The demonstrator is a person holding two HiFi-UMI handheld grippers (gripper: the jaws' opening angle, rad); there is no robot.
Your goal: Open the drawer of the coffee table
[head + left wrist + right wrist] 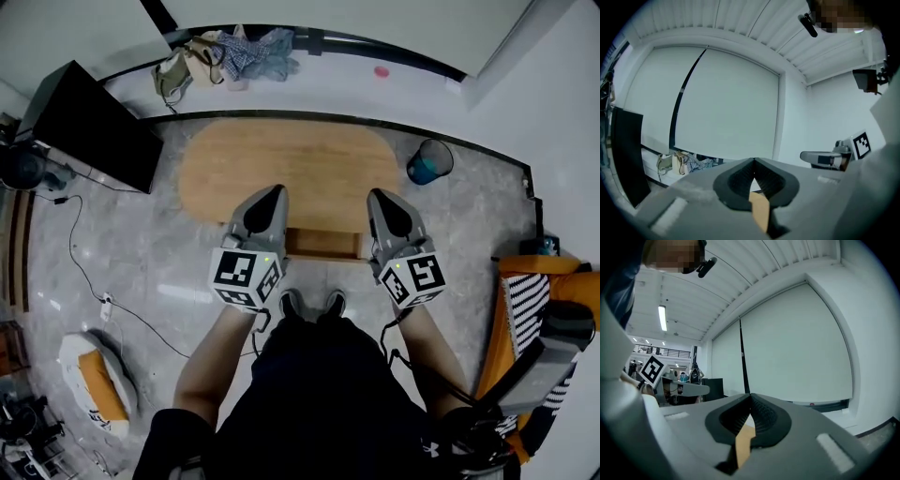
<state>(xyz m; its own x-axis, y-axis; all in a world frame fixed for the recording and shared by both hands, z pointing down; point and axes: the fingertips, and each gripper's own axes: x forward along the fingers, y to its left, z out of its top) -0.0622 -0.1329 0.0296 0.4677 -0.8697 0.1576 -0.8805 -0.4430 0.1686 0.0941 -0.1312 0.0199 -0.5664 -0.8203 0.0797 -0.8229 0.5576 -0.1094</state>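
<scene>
Progress: drawer juts out from the near edge of the oval bench, so we judge the opening done, with little left but to stand clear.
Drawer place: below and between our two grippers in the head view, just ahead of our shoes.
Left gripper: we hold it high and about level, well above the drawer, fingers pressed together on nothing.
Right gripper: likewise level, aimed at the far wall, fingers closed and empty.
</scene>
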